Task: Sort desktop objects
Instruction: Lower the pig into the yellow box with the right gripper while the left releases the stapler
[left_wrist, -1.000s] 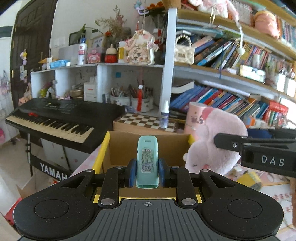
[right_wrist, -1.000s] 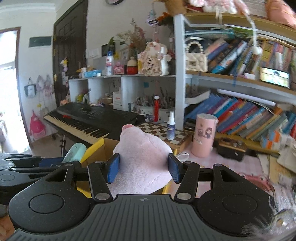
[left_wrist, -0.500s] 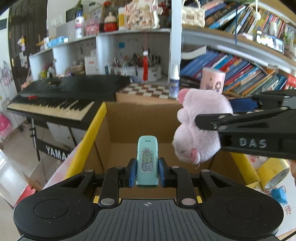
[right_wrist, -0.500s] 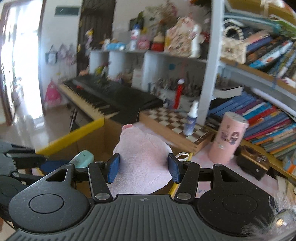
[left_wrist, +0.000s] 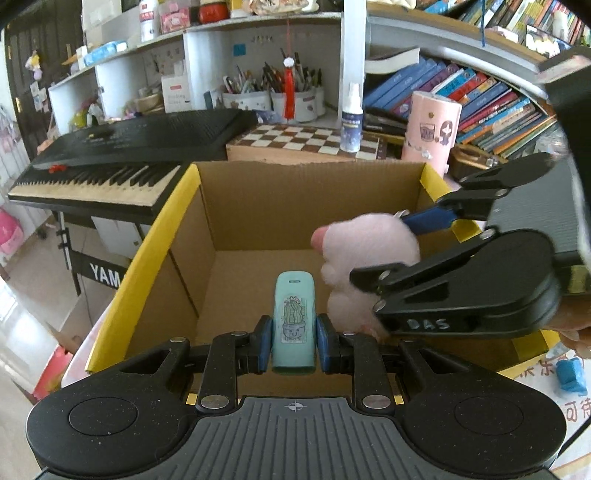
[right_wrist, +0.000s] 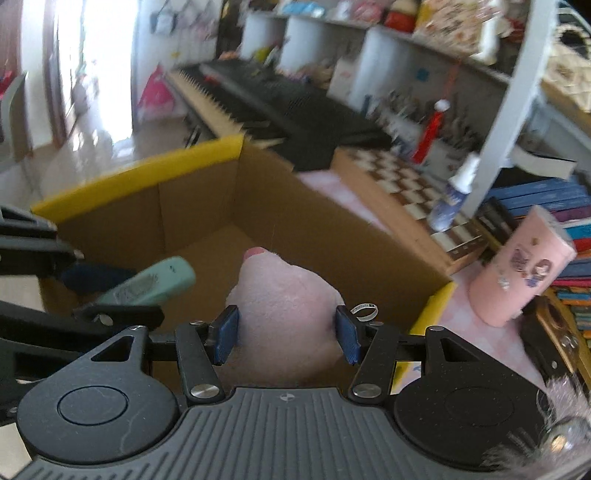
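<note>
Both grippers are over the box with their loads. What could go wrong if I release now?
1. The right gripper with the plush sits close beside the left gripper and its teal case; they could collide while opening.
2. Both items hang above the box floor, so the hard case may bounce or tumble.
3. The plush may land on the case.
</note>
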